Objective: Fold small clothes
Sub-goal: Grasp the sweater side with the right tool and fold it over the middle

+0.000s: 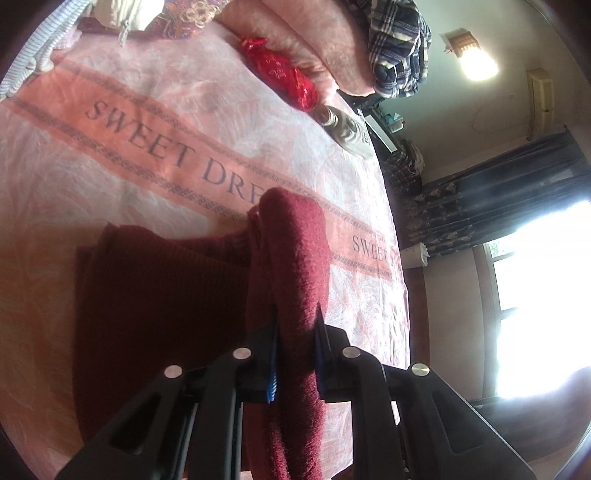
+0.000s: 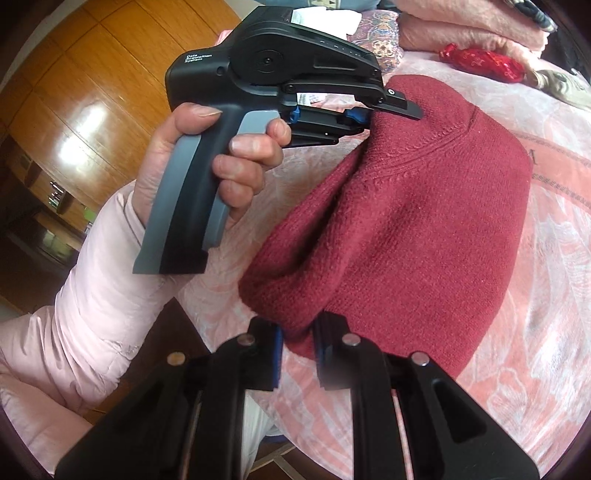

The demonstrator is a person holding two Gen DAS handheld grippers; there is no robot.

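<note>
A dark red knitted garment (image 2: 417, 221) lies on the pink "SWEET DREAM" bedspread (image 1: 147, 122), partly lifted. My left gripper (image 1: 295, 321) is shut on a raised fold of the garment (image 1: 295, 258), the rest of which lies flat to the left. In the right wrist view the left gripper (image 2: 384, 107) shows held in a hand, pinching the garment's far edge. My right gripper (image 2: 299, 332) is shut on the garment's near corner, and the cloth stretches between the two grippers.
A red shiny wrapped bundle (image 1: 280, 77) lies at the bed's head beside pink pillows (image 1: 295, 33) and plaid cloth (image 1: 399, 48). A beige garment (image 1: 351, 129) lies near the bed's right edge. A wooden wardrobe (image 2: 92, 92) stands to the left. The window (image 1: 535, 295) is bright.
</note>
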